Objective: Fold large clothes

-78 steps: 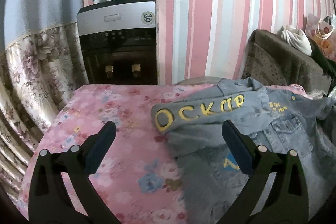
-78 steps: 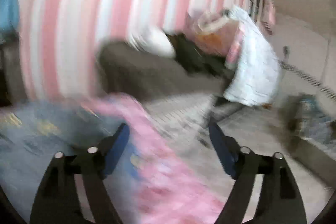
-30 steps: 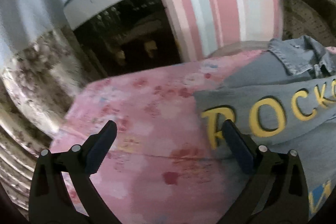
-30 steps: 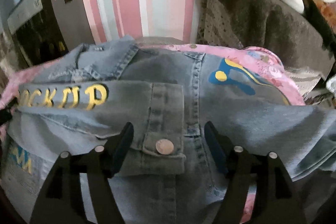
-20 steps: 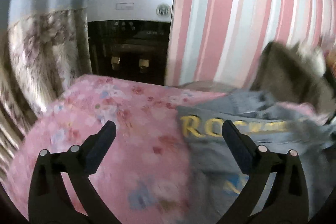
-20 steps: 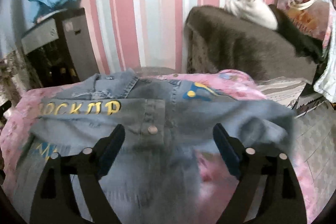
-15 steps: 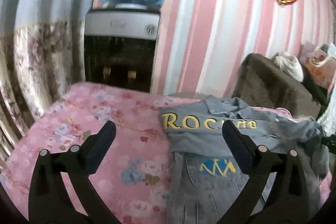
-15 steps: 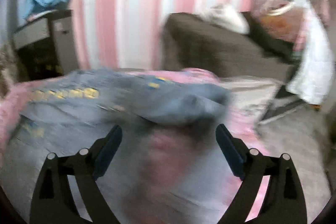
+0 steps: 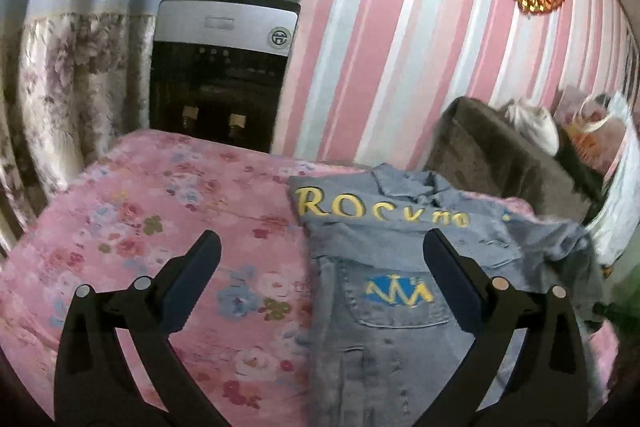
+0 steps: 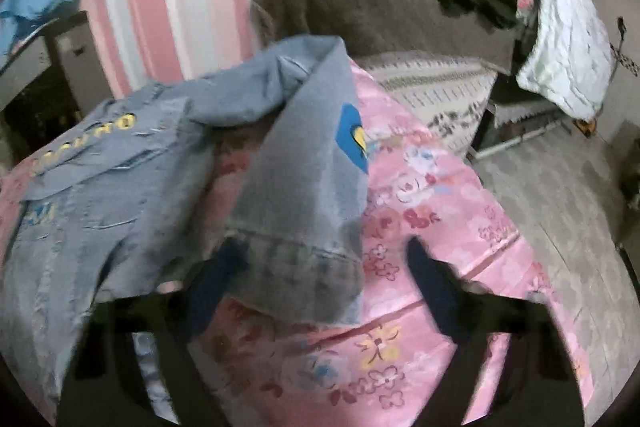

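A blue denim jacket (image 9: 392, 307) lies on the pink floral bedspread (image 9: 160, 227), with a sleeve bearing yellow letters folded across its chest. My left gripper (image 9: 320, 247) hovers open over the bedspread and the jacket's left edge, with nothing between its fingers. In the right wrist view the jacket's other sleeve (image 10: 304, 187) runs toward me, raised in a hump, and its cuff lies between the blurred jaws of my right gripper (image 10: 320, 263). Those jaws are closing. The right pad (image 10: 424, 267) still stands clear of the cuff.
A black water dispenser (image 9: 224, 67) topped with a blue cloth stands behind the bed, with a floral curtain (image 9: 72, 87) to its left. A brown sofa (image 10: 380, 11) piled with items lies beyond the bed. Grey floor (image 10: 560, 187) starts past the bed's right edge.
My left gripper drew back and up from the yellow lettering, so more bed shows. My right gripper swung right to the other sleeve, whose cuff now lies between narrower jaws.
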The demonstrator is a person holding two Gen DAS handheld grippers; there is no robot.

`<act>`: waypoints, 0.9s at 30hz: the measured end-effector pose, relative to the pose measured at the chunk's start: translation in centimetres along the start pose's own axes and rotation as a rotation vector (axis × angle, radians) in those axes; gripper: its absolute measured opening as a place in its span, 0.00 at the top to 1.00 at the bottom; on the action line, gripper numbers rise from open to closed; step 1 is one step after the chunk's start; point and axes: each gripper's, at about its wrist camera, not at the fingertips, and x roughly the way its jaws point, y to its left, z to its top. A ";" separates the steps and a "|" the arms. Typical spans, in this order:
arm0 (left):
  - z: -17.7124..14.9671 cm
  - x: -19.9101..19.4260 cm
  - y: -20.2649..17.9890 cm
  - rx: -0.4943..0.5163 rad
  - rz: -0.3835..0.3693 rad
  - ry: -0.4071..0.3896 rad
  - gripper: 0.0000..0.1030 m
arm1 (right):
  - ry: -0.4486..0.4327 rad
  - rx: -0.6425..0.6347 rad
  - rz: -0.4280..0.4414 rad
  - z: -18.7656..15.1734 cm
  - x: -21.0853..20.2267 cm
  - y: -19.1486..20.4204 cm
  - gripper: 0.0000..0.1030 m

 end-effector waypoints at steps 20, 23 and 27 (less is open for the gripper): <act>8.0 -6.1 7.1 0.019 0.185 -0.082 0.03 | -0.170 -0.184 0.504 12.7 -5.6 27.6 0.82; 10.3 -6.4 6.6 0.066 0.223 -0.092 0.03 | -0.090 -0.200 0.710 13.1 -5.5 33.1 0.55; 11.2 -5.7 5.1 0.089 0.196 -0.066 0.03 | -0.255 -0.145 0.686 13.3 -7.2 28.6 0.09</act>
